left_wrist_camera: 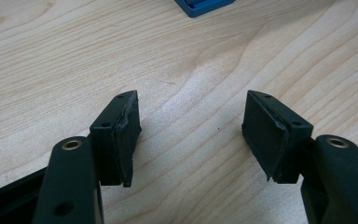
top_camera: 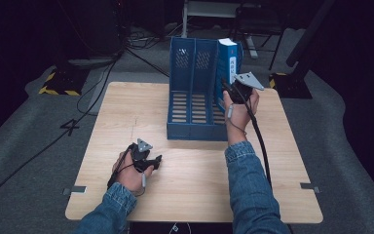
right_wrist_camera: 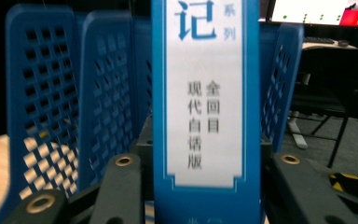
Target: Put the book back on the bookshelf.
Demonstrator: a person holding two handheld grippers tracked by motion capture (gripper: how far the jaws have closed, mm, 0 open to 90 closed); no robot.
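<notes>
A blue book (top_camera: 228, 63) with a white spine label stands upright in the rightmost slot of a blue file rack (top_camera: 190, 92) at the far middle of the wooden table (top_camera: 126, 112). My right gripper (top_camera: 231, 90) is shut on it from the near side. In the right gripper view the book's spine (right_wrist_camera: 205, 93) sits between the jaws of the right gripper (right_wrist_camera: 205, 144), with the rack's perforated dividers (right_wrist_camera: 42, 93) behind it. My left gripper (top_camera: 157, 161) rests low over the table's near left part. Its jaws stand open in the left gripper view (left_wrist_camera: 191, 135), with bare wood between them.
The rack's other two slots hold nothing. One corner of the rack (left_wrist_camera: 205, 7) shows ahead of the left gripper. Black cables and a yellow-and-black striped base (top_camera: 58, 83) lie on the grey floor beyond the table. A lit monitor (right_wrist_camera: 317, 11) stands behind the rack.
</notes>
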